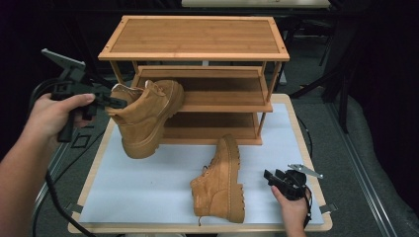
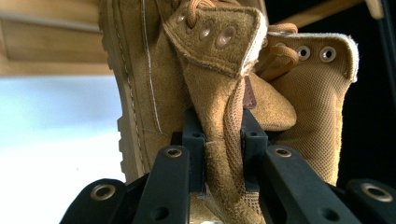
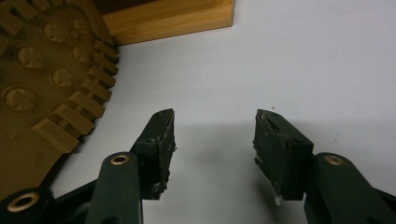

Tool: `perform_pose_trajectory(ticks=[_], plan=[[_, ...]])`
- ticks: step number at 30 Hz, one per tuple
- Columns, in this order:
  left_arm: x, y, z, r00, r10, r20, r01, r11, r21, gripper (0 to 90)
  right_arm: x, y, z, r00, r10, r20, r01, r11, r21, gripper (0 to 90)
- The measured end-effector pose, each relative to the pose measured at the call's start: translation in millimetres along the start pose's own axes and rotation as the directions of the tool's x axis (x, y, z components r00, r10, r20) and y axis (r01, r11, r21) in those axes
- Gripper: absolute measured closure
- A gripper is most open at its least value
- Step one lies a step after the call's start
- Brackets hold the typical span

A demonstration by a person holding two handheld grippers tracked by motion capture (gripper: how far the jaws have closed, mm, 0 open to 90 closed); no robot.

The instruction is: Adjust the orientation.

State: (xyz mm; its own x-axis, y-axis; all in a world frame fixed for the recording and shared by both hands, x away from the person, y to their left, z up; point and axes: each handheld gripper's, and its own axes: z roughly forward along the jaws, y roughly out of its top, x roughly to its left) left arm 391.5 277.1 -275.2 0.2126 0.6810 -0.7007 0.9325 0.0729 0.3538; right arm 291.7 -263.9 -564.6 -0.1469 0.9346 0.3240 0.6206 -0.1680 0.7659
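Nearest to us, our right gripper (image 1: 271, 176) rests low on the pale surface (image 1: 148, 192) near its front right corner, its jaws spread apart with nothing between them; in the right gripper view the bare surface lies between the pads. Just to its left lies the second boot (image 1: 221, 181) on its side, toe pointing away, its lugged sole (image 3: 42, 84) turned toward that gripper and close beside it without touching.

Farther back on the left, our left gripper (image 1: 114, 102) holds the lifted boot (image 1: 146, 116) up off the surface. The jaws are partly closed and pinch the suede collar at the back of the boot's ankle; in the left gripper view the pads (image 2: 194, 140) press the folded suede from both sides. The boot hangs tilted, sole down and toe pointing toward the shoe rack (image 1: 195, 37), its toe near the front edge of the middle shelf (image 1: 222, 91).

The wooden rack stands at the far edge of the surface.
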Motion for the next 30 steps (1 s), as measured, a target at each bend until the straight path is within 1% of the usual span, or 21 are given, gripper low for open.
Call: perform_pose_trajectory(ticks=[1, 4, 5, 6, 7, 8, 9, 11, 12, 13, 15, 16, 17, 18, 20, 21, 24, 25, 26, 27, 30], plan=[[0.9, 2.3, 3.0, 0.9999, -0.008, 0.014, 0.008, 0.9999, -0.015, 77.7, 0.0, 0.1, -0.5, 1.0, 0.003, -0.002, -0.003, 1.0, -0.003, 47.4], [-1.6, 8.4, 11.0, 1.0, 0.0, 0.002, 0.0, 0.9991, -0.043, 77.7, -0.6, 0.4, -1.1, 1.0, 0.003, -0.001, -0.003, 1.0, -0.009, 47.5], [-4.1, 12.2, 16.5, 0.9999, 0.014, -0.008, -0.014, 0.9975, -0.069, 77.7, -1.4, 0.5, -1.7, 1.0, 0.003, -0.003, -0.003, 1.0, -0.012, 47.5], [-4.1, 12.2, 16.5, 0.9999, 0.014, -0.008, -0.014, 0.9975, -0.069, 77.7, -1.4, 0.5, -1.7, 1.0, 0.003, -0.003, -0.003, 1.0, -0.012, 47.5], [-3.9, 16.0, 21.0, 0.9998, 0.008, -0.018, -0.01, 0.9945, -0.104, 77.7, -1.9, 0.7, -2.4, 1.0, 0.003, -0.002, -0.003, 1.0, -0.001, 47.5], [-4.1, 18.7, 24.9, 0.9998, 0.007, -0.018, -0.009, 0.9933, -0.116, 77.8, -2.8, 0.4, -1.6, 1.0, 0.008, -0.002, -0.008, 1.0, -0.012, 47.6], [-6.0, 22.1, 33.2, 0.9992, 0.012, -0.037, -0.017, 0.9906, -0.136, 77.8, -3.7, 0.9, -2.4, 0.9999, 0.015, -0.003, -0.015, 1.0, 0.0, 47.5], [-6.9, 23.9, 39.1, 0.9991, 0.017, -0.039, -0.022, 0.9906, -0.135, 77.8, -4.2, 0.6, -1.7, 0.9999, 0.016, -0.006, -0.016, 1.0, -0.014, 47.6], [-7.9, 24.8, 45.0, 0.9985, 0.017, -0.052, -0.025, 0.9885, -0.149, 77.8, -4.2, 0.6, -1.7, 0.9999, 0.016, -0.006, -0.016, 1.0, -0.014, 47.6], [-10.7, 24.9, 51.0, 0.9996, 0.02, -0.019, -0.023, 0.9859, -0.166, 77.8, -4.6, 0.6, -1.7, 0.9999, 0.013, -0.005, -0.013, 1.0, -0.015, 47.5], [-17.7, 24.5, 61.7, 0.9988, 0.02, -0.045, -0.028, 0.9801, -0.197, 77.6, -5.2, 0.5, -1.5, 0.9998, 0.018, -0.005, -0.018, 1.0, -0.01, 47.5], [-17.7, 24.5, 61.7, 0.9988, 0.02, -0.045, -0.028, 0.9801, -0.197, 77.7, -5.2, 0.5, -1.5, 0.9998, 0.018, -0.005, -0.018, 1.0, -0.01, 47.5], [-19.2, 24.7, 70.6, 0.9989, 0.029, -0.036, -0.036, 0.9763, -0.214, 77.6, -5.3, 0.4, -1.0, 0.9998, 0.018, -0.006, -0.018, 1.0, -0.007, 47.5], [-19.2, 24.7, 70.6, 0.9989, 0.029, -0.036, -0.036, 0.9763, -0.214, 77.6, -5.2, 0.4, -0.9, 0.9998, 0.016, -0.008, -0.016, 1.0, -0.007, 47.5], [-20.9, 24.6, 80.5, 0.9992, 0.034, -0.023, -0.038, 0.9774, -0.208, 77.0, -5.0, 0.4, -1.2, 0.9998, 0.018, -0.008, -0.018, 1.0, -0.008, 47.6], [-26.1, 22.7, 83.8, 0.9979, 0.043, -0.049, -0.052, 0.9768, -0.208, 76.8, -5.2, 0.6, -1.6, 0.9998, 0.019, -0.008, -0.019, 1.0, -0.01, 47.5], [-25.9, 20.0, 84.6, 0.9977, 0.042, -0.053, -0.052, 0.9771, -0.206, 75.4, -5.7, 0.7, -1.6, 0.9998, 0.017, -0.011, -0.017, 1.0, -0.012, 47.5], [-26.8, 17.4, 87.0, 0.9958, 0.063, -0.067, -0.074, 0.9816, -0.176, 74.3, -5.3, 0.7, -0.9, 0.9997, 0.02, -0.012, -0.02, 1.0, -0.005, 47.5], [-26.8, 17.4, 87.0, 0.9958, 0.063, -0.067, -0.074, 0.9816, -0.176, 73.3, -5.2, 0.9, -1.5, 0.9998, 0.017, -0.008, -0.017, 1.0, 0.008, 47.5], [-28.4, 14.7, 87.4, 0.9948, 0.07, -0.075, -0.082, 0.9797, -0.183, 72.0, -4.7, 0.5, -0.4, 0.9998, 0.018, -0.012, -0.018, 1.0, -0.003, 47.5], [-27.6, 15.3, 87.4, 0.9964, 0.054, -0.066, -0.065, 0.9815, -0.18, 71.2, -4.2, 0.4, 0.2, 0.9998, 0.014, -0.01, -0.014, 1.0, -0.004, 47.5]])
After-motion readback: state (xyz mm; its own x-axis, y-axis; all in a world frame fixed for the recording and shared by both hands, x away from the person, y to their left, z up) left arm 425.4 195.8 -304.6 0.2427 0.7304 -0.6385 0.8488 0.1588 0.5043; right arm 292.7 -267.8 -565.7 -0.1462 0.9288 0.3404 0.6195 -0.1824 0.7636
